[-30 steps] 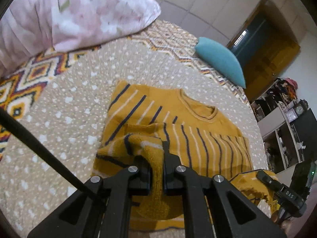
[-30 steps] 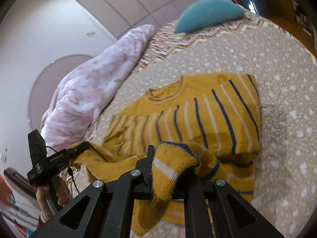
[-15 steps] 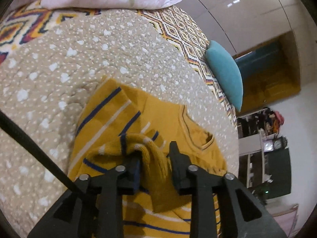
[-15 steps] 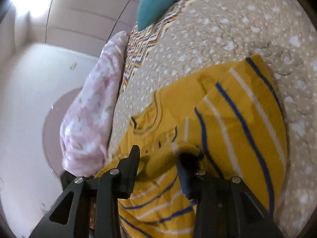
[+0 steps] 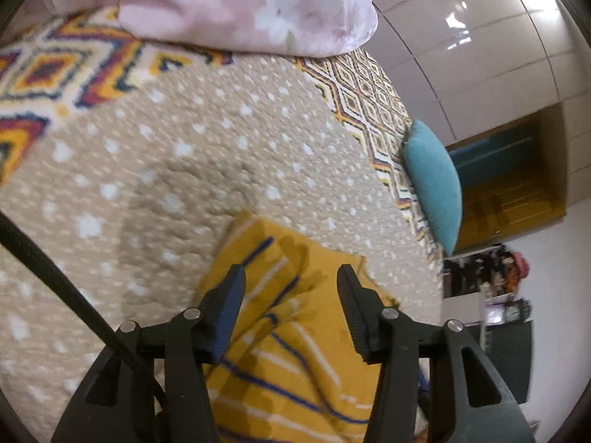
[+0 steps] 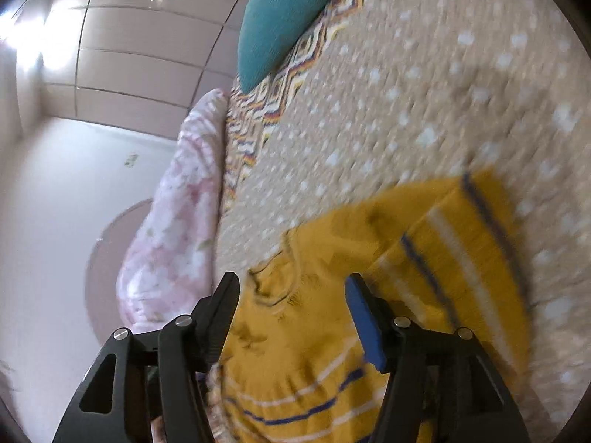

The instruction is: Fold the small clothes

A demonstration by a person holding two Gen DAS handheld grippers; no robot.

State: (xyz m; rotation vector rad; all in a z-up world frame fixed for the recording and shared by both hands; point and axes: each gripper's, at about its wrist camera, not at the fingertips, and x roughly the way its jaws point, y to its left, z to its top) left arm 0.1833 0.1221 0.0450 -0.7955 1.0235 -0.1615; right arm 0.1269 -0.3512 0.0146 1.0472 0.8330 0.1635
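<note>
One mustard-yellow striped sweater lies folded on the dotted beige quilt, near the bed's front edge. Both tools hang over it, the left gripper and right gripper each opening, pads clear of the knit. Farther off rest a teal cushion and a pink floral duvet.

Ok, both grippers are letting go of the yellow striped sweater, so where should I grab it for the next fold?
Probably the sweater at its striped side edge on the right, coming in low from the bare spotted quilt. That edge lies free and layered; the right gripper, jaws opening, sits nearest.
</note>
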